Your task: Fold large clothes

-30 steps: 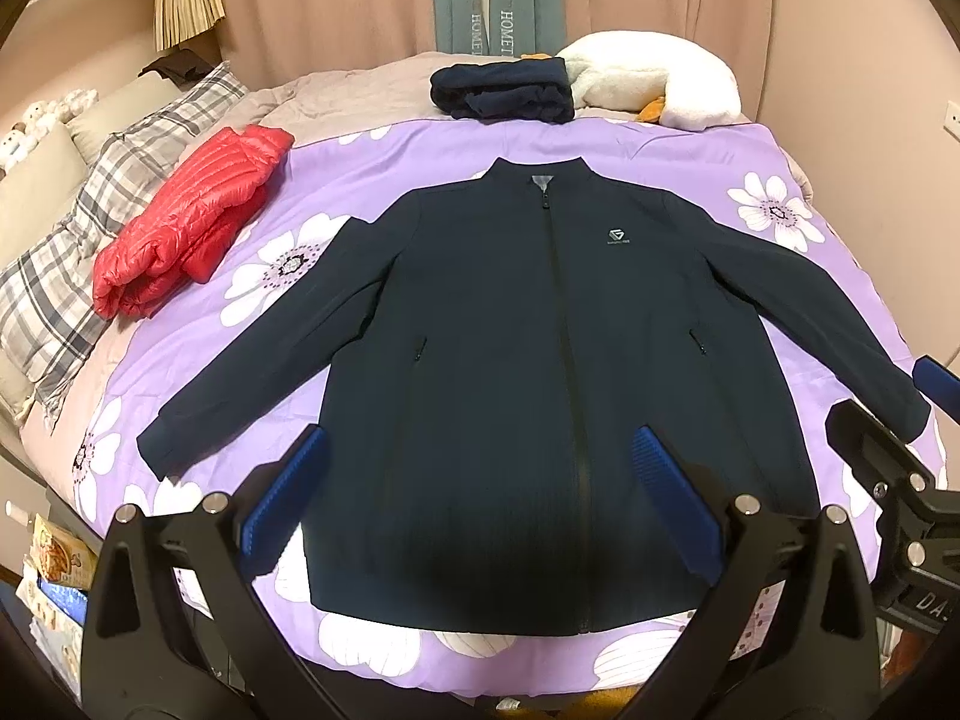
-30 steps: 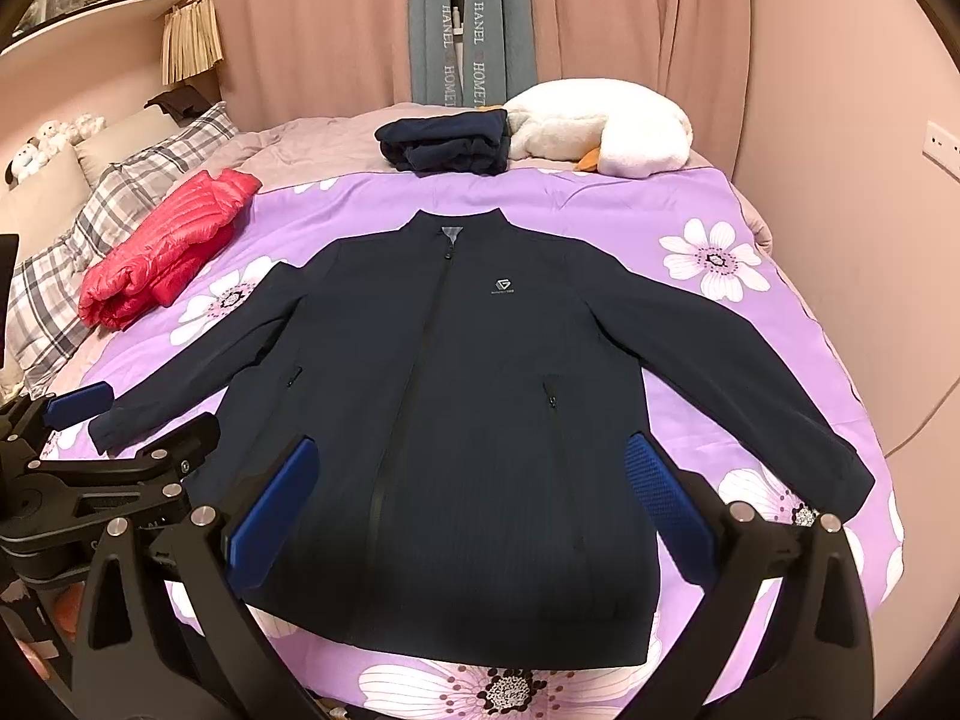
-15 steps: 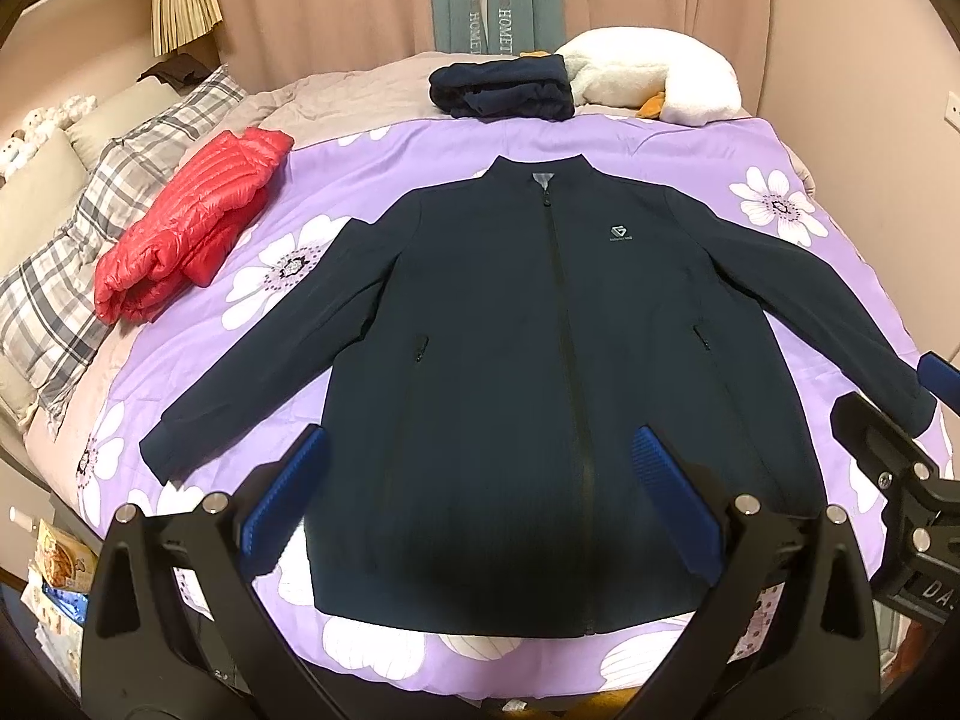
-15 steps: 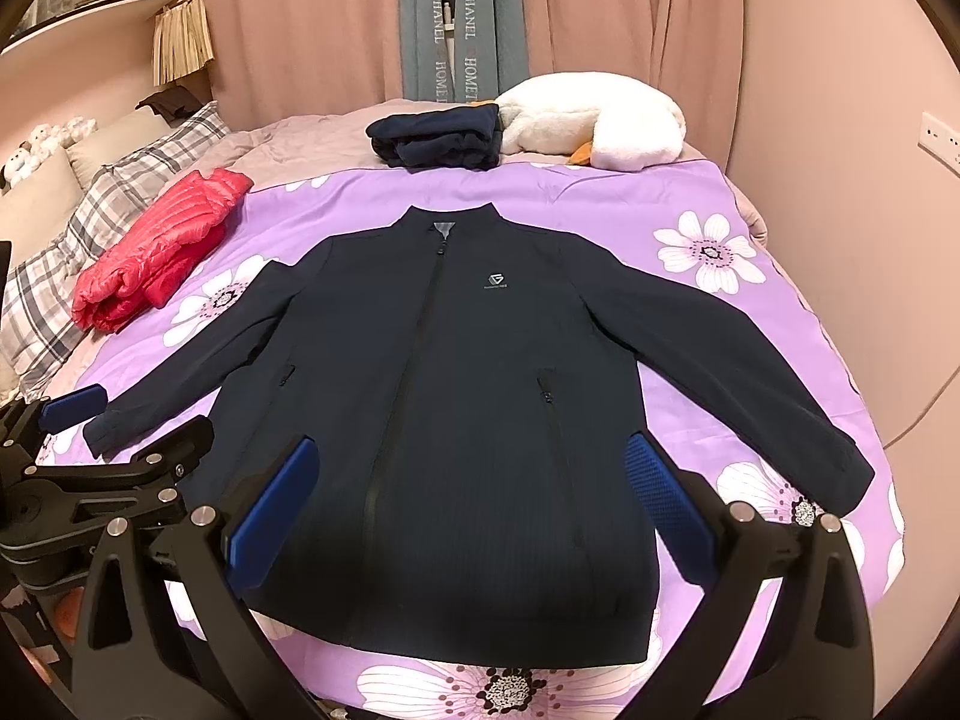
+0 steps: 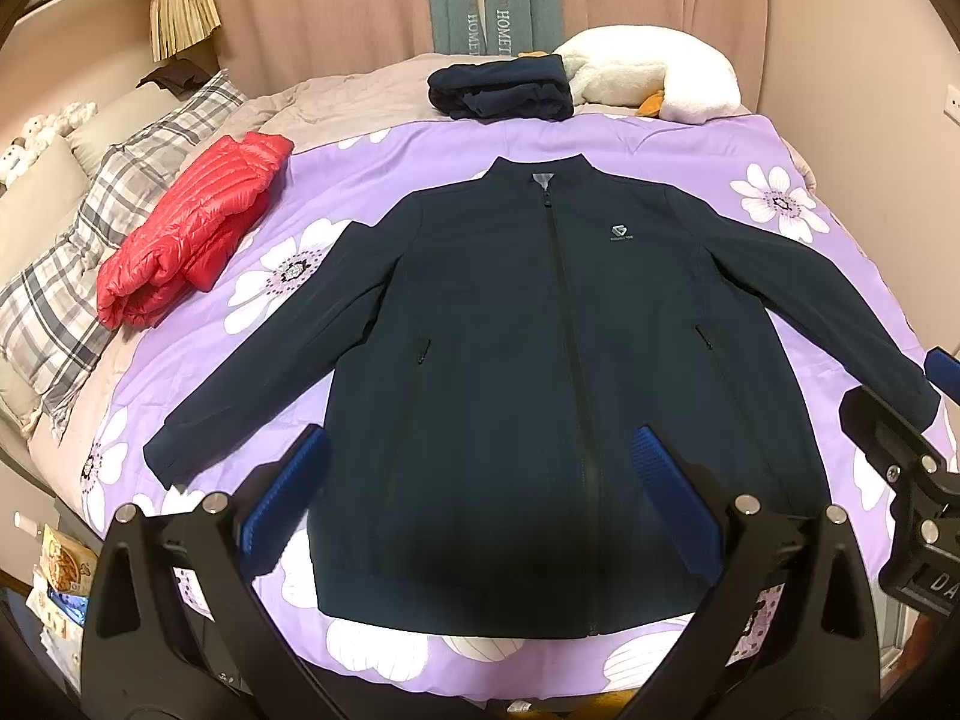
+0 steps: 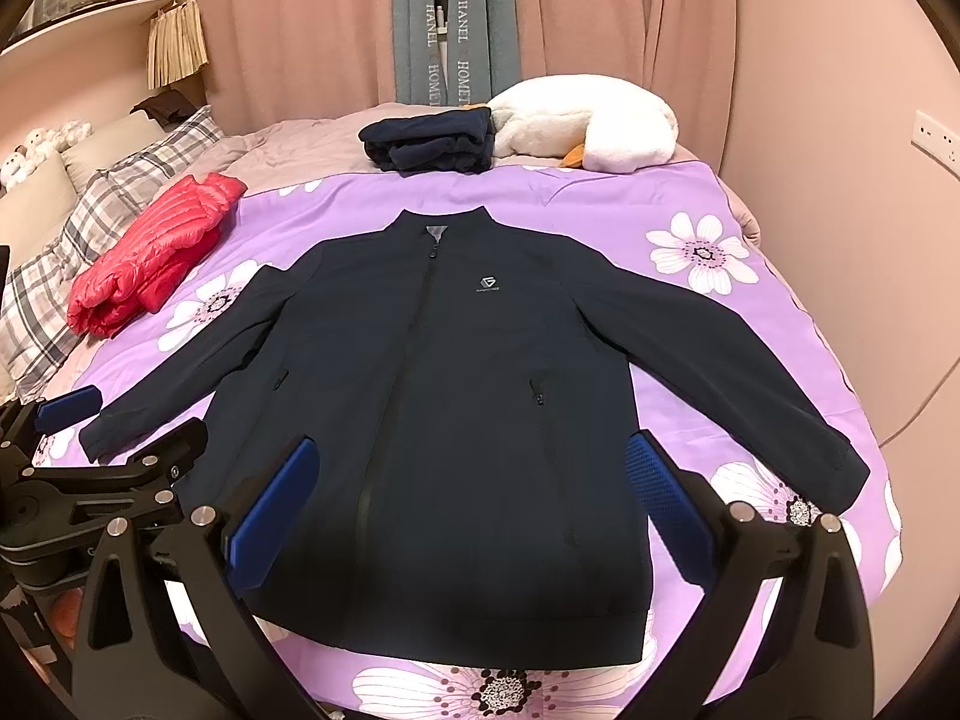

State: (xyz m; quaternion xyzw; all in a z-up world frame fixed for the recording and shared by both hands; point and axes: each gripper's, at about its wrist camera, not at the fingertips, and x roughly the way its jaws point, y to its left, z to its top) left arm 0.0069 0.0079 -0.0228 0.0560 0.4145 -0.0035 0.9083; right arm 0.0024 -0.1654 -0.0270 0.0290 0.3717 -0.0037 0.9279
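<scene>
The navy jacket (image 5: 540, 360) lay flat and face up on the bed, zipped closed, collar toward the curtains and hem toward the near edge. Both sleeves were spread outward and down, cuffs resting on the purple floral quilt (image 5: 372, 192) that covered the bed. A small grey logo (image 5: 622, 232) showed on the chest, and a slit pocket sat on each side of the zipper.

Beyond the collar, a folded dark garment (image 5: 501, 89) rested near the far edge of the bed, touching a white plush toy (image 5: 654, 75). A folded red down jacket (image 5: 192, 228) lay on the quilt beside one sleeve, next to plaid pillows (image 5: 90, 276). Pink curtains (image 6: 300, 24) and a grey lettered drape (image 6: 444, 18) hung behind the bed. A wall socket (image 6: 936, 138) was mounted on the pink wall at the far side of the bed.

The left gripper (image 5: 480, 492) was held above the hem, pointing along the jacket toward the collar. Its blue-padded fingers (image 5: 288, 492) were spread wide with nothing between them. The right gripper (image 6: 465, 498) was held alongside at similar height, likewise aimed at the collar, its fingers (image 6: 666, 504) spread wide and gripping nothing. Neither gripper touched the jacket. Each gripper appeared at the edge of the other's view.
</scene>
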